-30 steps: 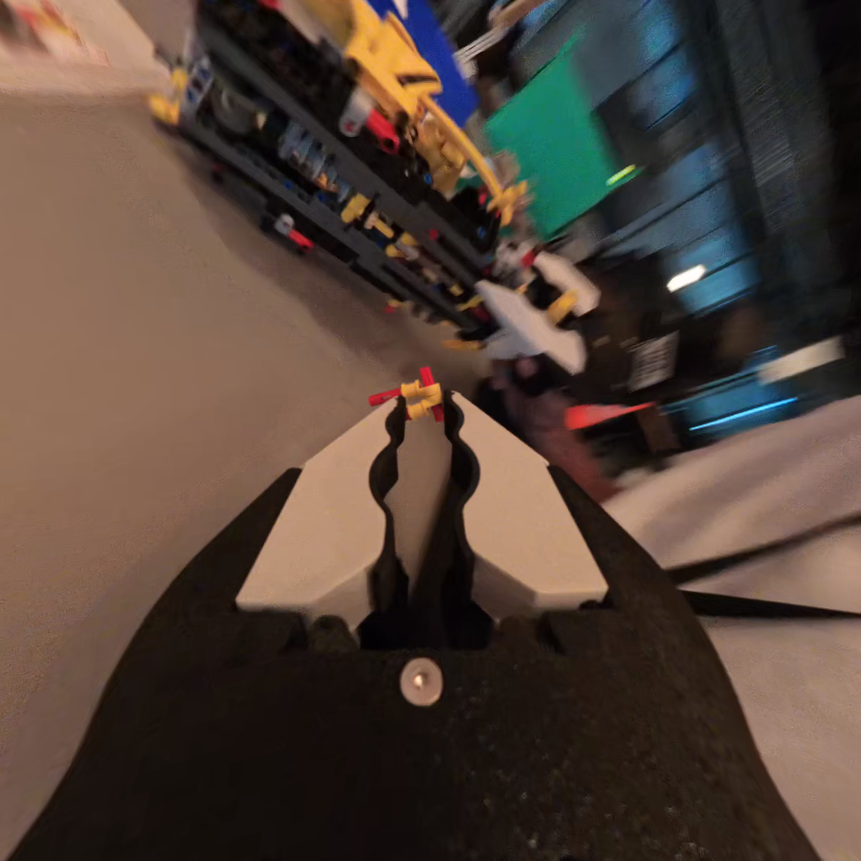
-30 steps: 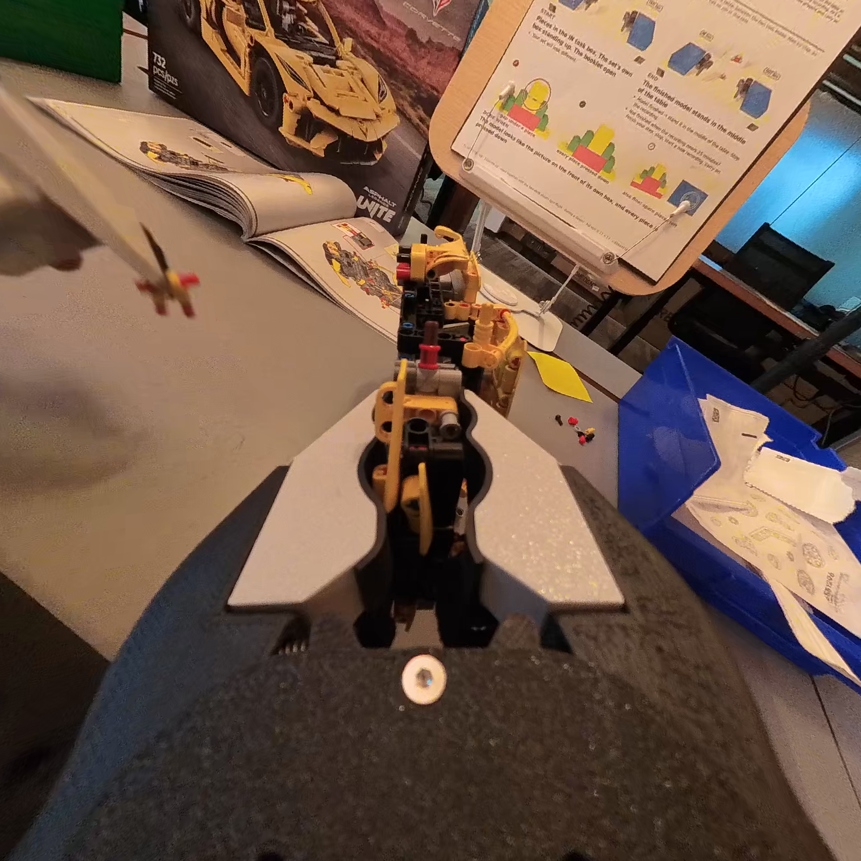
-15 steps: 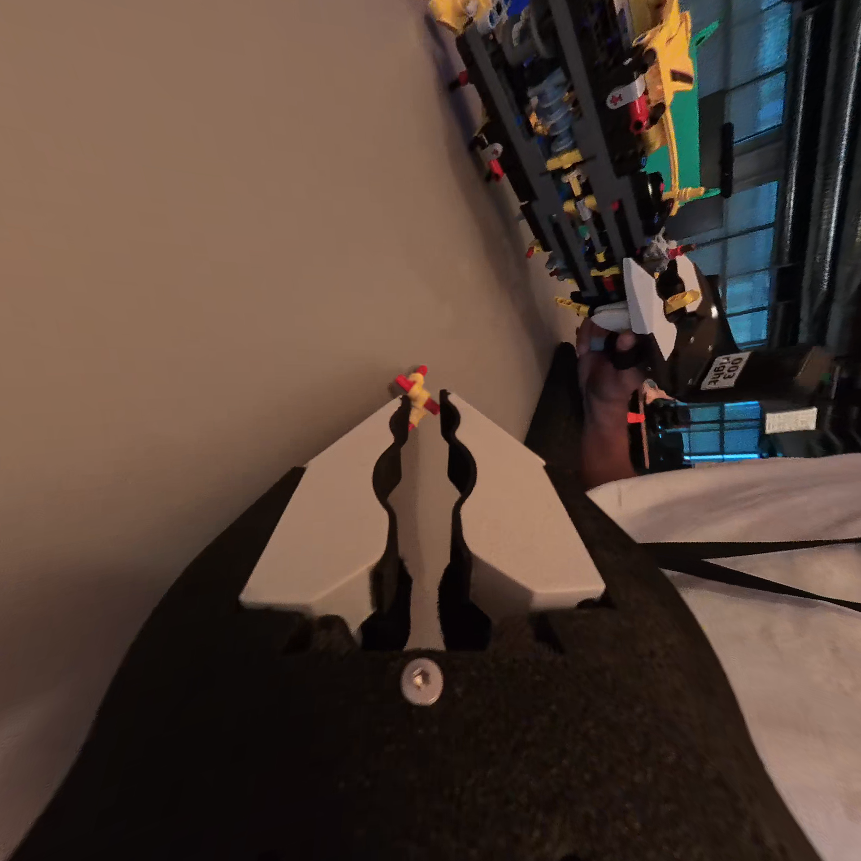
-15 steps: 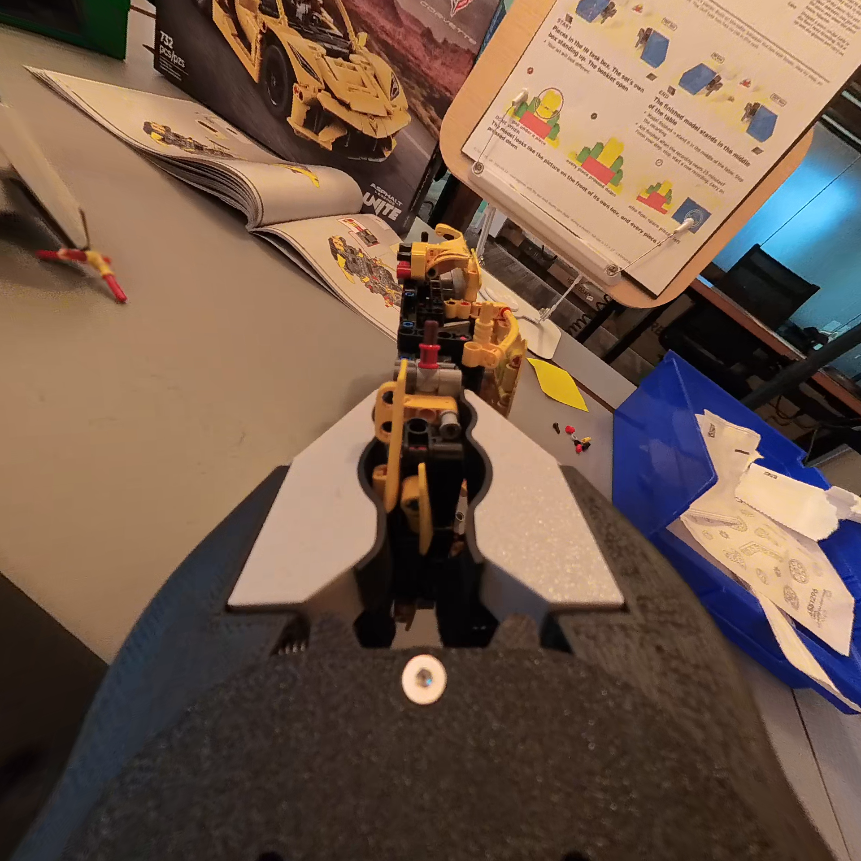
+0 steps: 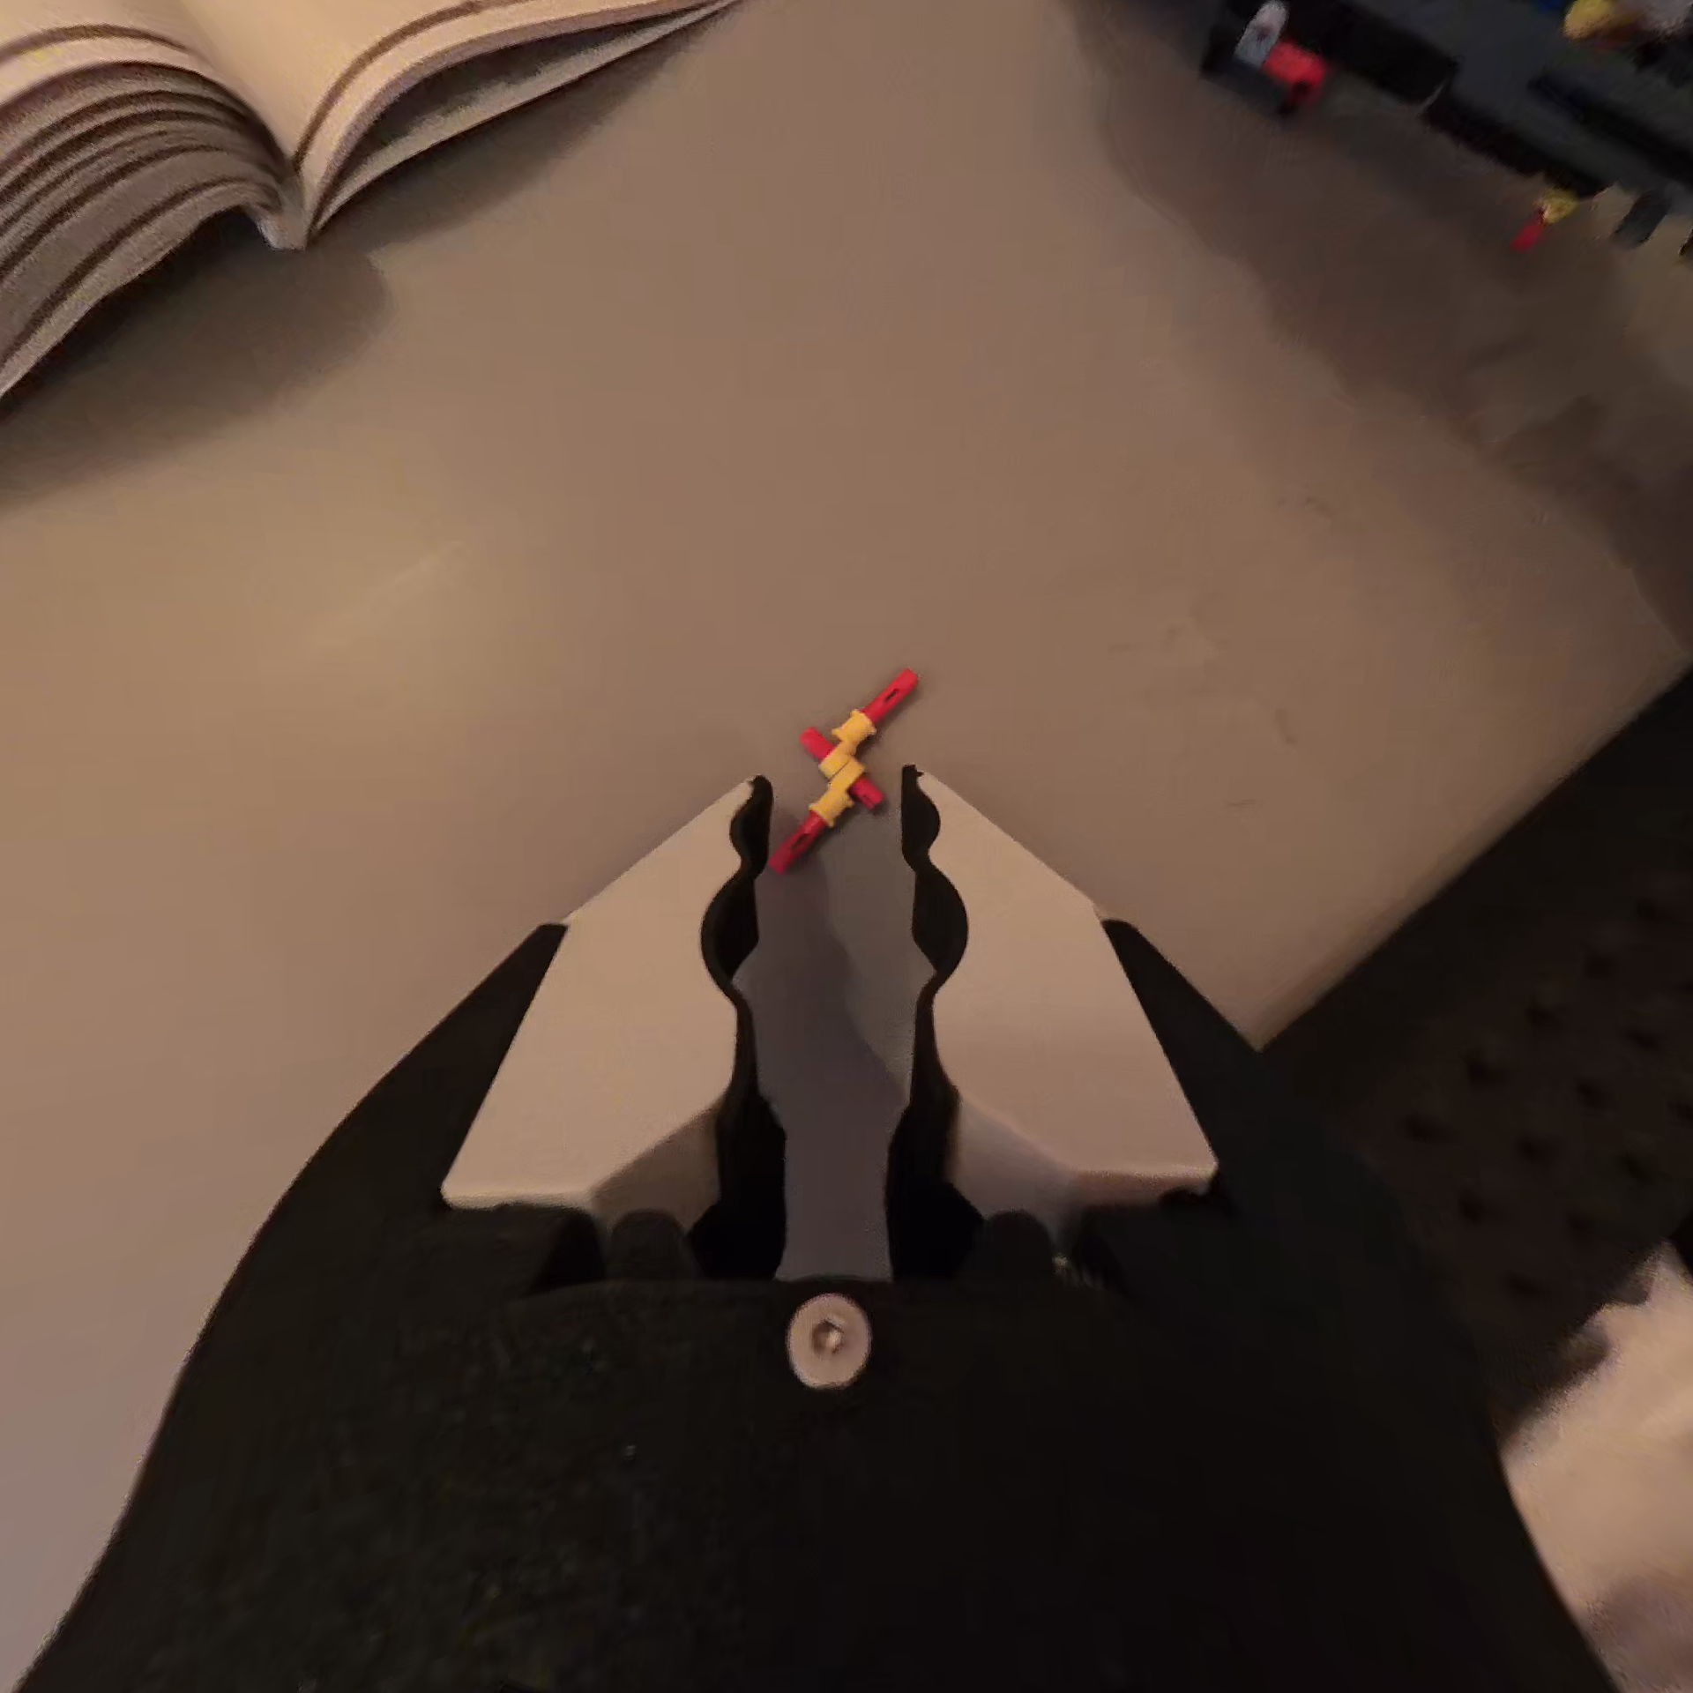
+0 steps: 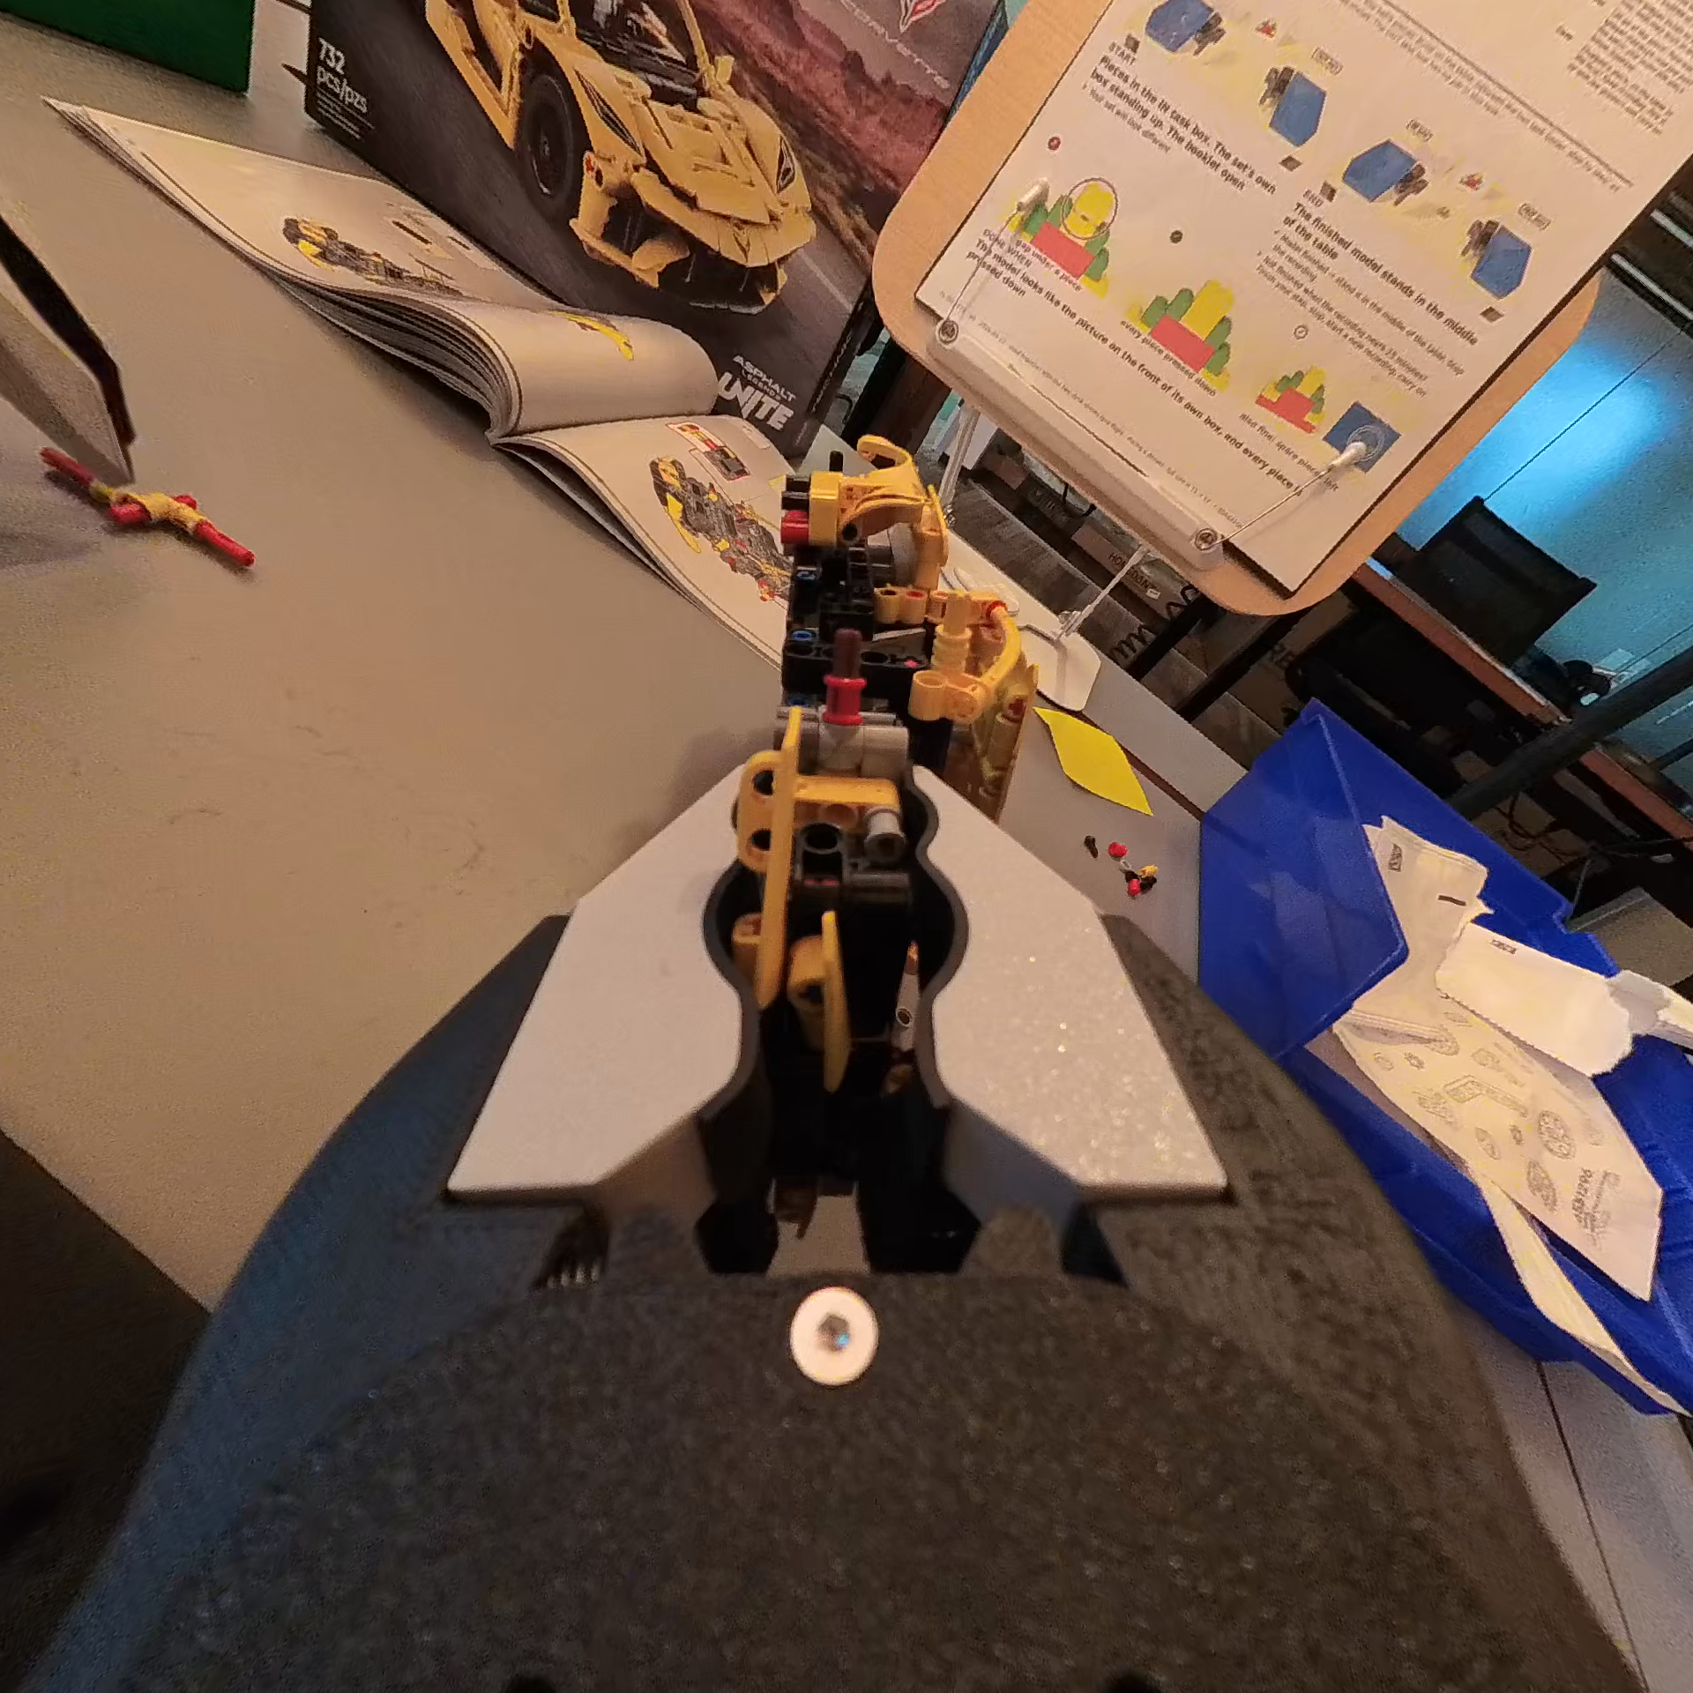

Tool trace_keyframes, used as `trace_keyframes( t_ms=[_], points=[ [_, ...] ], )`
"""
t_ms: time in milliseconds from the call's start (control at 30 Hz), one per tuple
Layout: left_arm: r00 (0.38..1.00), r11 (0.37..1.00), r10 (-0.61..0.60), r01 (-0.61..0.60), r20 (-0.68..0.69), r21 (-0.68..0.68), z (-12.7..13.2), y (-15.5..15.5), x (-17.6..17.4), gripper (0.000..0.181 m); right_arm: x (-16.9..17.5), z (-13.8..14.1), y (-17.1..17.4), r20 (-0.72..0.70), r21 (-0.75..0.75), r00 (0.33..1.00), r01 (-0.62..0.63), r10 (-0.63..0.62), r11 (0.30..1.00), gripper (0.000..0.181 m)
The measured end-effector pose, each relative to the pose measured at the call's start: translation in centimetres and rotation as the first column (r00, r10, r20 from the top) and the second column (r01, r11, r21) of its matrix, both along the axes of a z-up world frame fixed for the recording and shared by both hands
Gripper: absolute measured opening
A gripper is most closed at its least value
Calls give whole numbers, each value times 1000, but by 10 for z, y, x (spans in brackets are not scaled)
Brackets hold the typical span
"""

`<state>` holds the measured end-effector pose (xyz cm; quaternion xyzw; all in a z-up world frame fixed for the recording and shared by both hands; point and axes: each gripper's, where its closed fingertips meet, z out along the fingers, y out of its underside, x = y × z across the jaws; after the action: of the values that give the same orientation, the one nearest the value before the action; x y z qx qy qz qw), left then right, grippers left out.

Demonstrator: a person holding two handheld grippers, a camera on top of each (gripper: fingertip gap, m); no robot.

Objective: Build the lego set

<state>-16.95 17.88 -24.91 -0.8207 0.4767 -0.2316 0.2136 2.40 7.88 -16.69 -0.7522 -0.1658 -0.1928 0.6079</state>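
Left gripper (image 5: 834, 779) now with fingers apart, low over the desk (image 5: 916, 412). Small red-and-yellow axle piece (image 5: 838, 770), pinched at the fingertips half a second ago, now lying loose on the desk between and just ahead of them, diagonal to the gap. Seen too in the right wrist view at far left, flat on the grey surface beside a finger of the left gripper. Likely set down for a regrip at a better angle, not yet fitted to the model. Right gripper (image 6: 834, 824) unchanged, fingers clamped on the partly built yellow-and-black car chassis (image 6: 861, 641), held upright over the desk. Open instruction booklet (image 6: 513, 348) just beyond, blue bin (image 6: 1301, 879) to the right.
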Motion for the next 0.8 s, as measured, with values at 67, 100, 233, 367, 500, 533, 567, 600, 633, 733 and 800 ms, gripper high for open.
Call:
trace_keyframes(
  t_ms=[67,100,233,367,500,533,567,600,633,733,800],
  points=[
    [1000,1000,-17,17,-18,1,-4,-5,3,28,-2,-3,1,31,-10,1000,-3,3,1000,26],
    [1000,1000,-22,21,-19,-14,-7,-7,5,28,-5,-5,2,68,-20,998,0,2,1000,26],
    [999,999,-35,35,-32,-6,-11,-5,5,18,-26,-13,6,337,-52,941,-6,23,999,26],
    [996,997,-73,75,-45,27,-12,-4,5,13,-52,-32,11,631,-113,771,-16,84,993,26],
    [987,987,-157,158,-37,21,-9,-10,-3,8,-65,-43,10,794,-201,579,-39,186,979,25],
    [985,985,-173,173,-20,8,-8,-14,-7,8,-66,-40,6,799,-223,563,-47,210,974,26],
    [982,982,-187,187,-4,-4,-5,-19,-11,8,-68,-37,-1,792,-243,564,-56,232,968,26],
    [979,979,-203,203,14,-12,-3,-24,-15,8,-70,-33,-9,788,-263,562,-63,252,963,26],
    [975,976,-217,218,36,-16,-1,-29,-18,8,-75,-31,-18,793,-279,546,-70,271,958,25],
    [958,964,-256,263,132,-38,11,-47,-19,8,-87,-39,-44,816,-302,488,-97,310,948,27],
    [939,955,-279,293,200,-48,19,-57,-16,8,-94,-48,-57,788,-332,508,-126,349,935,32]
  ],
)
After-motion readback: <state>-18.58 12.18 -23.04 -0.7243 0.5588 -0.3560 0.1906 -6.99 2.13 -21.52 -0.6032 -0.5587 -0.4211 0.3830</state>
